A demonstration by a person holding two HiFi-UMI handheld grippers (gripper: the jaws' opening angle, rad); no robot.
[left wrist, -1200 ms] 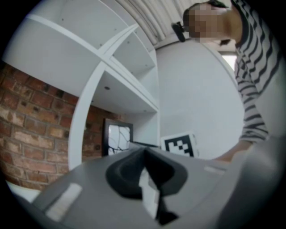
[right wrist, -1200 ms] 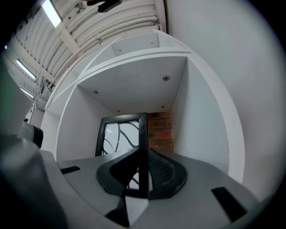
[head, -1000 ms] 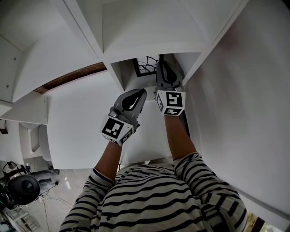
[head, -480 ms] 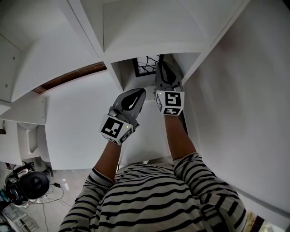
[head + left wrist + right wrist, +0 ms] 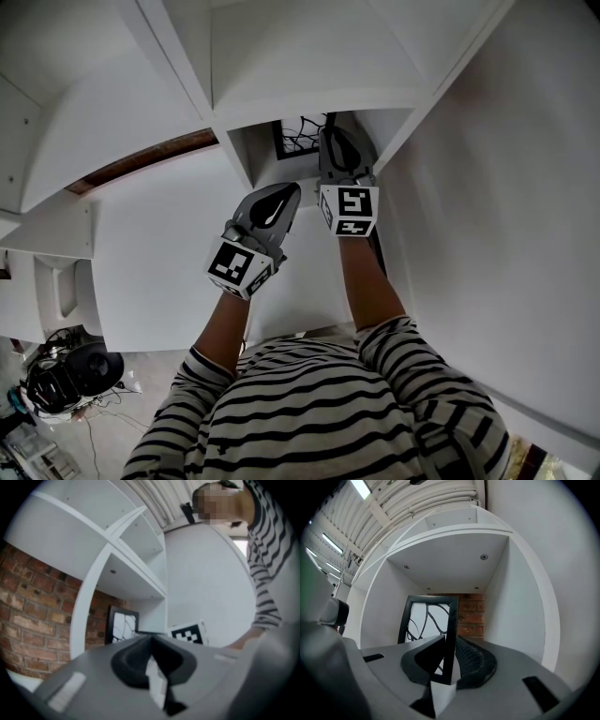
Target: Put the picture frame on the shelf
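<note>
The picture frame (image 5: 425, 620) is black with a white picture of curved black lines. It stands upright inside a cubby of the white shelf (image 5: 450, 564). My right gripper (image 5: 449, 660) is shut on the frame's right edge; its body hides the frame's bottom. In the head view the right gripper (image 5: 326, 139) reaches into the cubby, with the picture frame (image 5: 294, 137) just left of it. My left gripper (image 5: 292, 193) hangs outside the cubby, lower left, shut with nothing in it. From the left gripper (image 5: 151, 640) I see the picture frame (image 5: 123, 625).
The white shelf (image 5: 309, 98) has several cubbies divided by thin boards. A brick wall (image 5: 471, 616) shows behind the open back. A white wall (image 5: 487, 187) closes the right side. A black headset (image 5: 70, 375) with cables lies on the floor, lower left.
The right gripper with the frame has edged slightly left and deeper into the cubby. The left gripper has hardly moved.
</note>
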